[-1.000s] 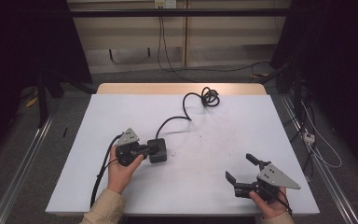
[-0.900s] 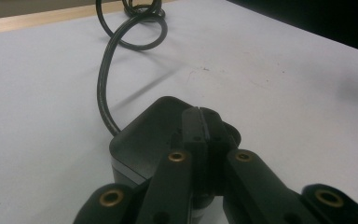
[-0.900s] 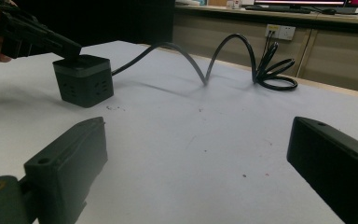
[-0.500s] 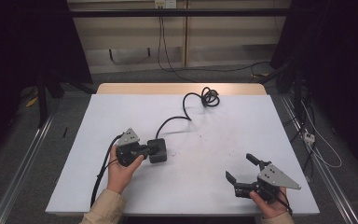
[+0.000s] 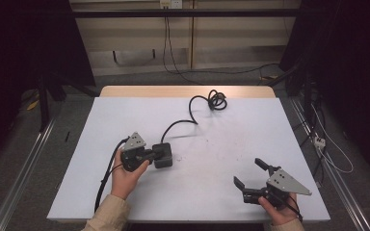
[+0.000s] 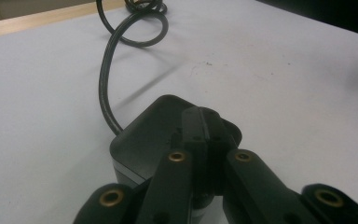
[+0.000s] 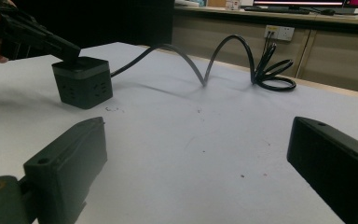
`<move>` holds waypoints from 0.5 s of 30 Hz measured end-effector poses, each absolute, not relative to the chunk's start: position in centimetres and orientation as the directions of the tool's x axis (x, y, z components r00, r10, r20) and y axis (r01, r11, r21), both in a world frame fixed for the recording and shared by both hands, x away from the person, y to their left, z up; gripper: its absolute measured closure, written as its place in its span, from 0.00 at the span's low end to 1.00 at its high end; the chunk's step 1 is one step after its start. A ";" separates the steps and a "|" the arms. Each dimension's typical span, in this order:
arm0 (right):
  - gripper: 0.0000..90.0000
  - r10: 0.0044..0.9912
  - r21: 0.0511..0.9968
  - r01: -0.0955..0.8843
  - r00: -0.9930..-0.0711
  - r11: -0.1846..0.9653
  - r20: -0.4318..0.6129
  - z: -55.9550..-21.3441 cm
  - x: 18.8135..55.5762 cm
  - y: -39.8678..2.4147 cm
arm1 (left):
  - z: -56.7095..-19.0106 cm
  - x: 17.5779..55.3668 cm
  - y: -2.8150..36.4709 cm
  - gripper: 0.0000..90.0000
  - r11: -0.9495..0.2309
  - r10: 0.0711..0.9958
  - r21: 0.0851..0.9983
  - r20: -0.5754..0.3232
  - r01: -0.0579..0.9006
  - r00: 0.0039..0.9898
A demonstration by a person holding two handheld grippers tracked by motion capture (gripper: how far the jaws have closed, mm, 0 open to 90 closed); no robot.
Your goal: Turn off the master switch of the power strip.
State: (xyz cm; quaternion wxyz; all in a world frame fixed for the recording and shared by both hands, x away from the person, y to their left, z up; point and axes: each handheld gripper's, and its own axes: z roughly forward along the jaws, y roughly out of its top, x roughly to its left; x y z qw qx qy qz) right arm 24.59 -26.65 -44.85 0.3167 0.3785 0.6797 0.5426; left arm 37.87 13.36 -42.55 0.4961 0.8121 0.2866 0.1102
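Left hand-held gripper (image 5: 155,155), left of centre in the high view: jaws pressed together with no gap, their tips resting on top of the black cube power strip (image 5: 164,155). Whether anything is pinched between them cannot be told. In the left gripper view the closed jaw tips lie on the cube's rounded top edge (image 6: 168,126).

Right hand-held gripper (image 5: 251,173), lower right of the high view: jaws spread wide, holding nothing, above bare desk (image 5: 212,144).

The cube stands on the white desk, left of centre. Its black cable (image 5: 192,118) runs toward the upper middle and ends in a coil (image 5: 217,100) near the desk's far edge.

The right gripper view adds the cube's socket faces (image 7: 84,86) at upper left and the cable arching up off the desk (image 7: 200,60).
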 end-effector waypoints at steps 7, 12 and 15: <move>0.05 0.858 0.977 0.170 -0.512 0.127 -0.023 -44.8 24.6 -26.6 | -42.6 37.9 13.4 1.00 -0.335 0.576 0.868 -0.118 0.365 0.809; 0.05 0.859 0.977 0.171 -0.512 0.126 -0.021 -44.8 24.6 -26.6 | -42.6 37.9 13.4 1.00 -0.331 0.578 0.867 -0.126 0.372 0.807; 0.05 0.858 0.978 0.169 -0.513 0.126 -0.021 -44.8 24.6 -26.6 | -42.5 37.9 13.3 1.00 -0.344 0.580 0.865 -0.110 0.365 0.807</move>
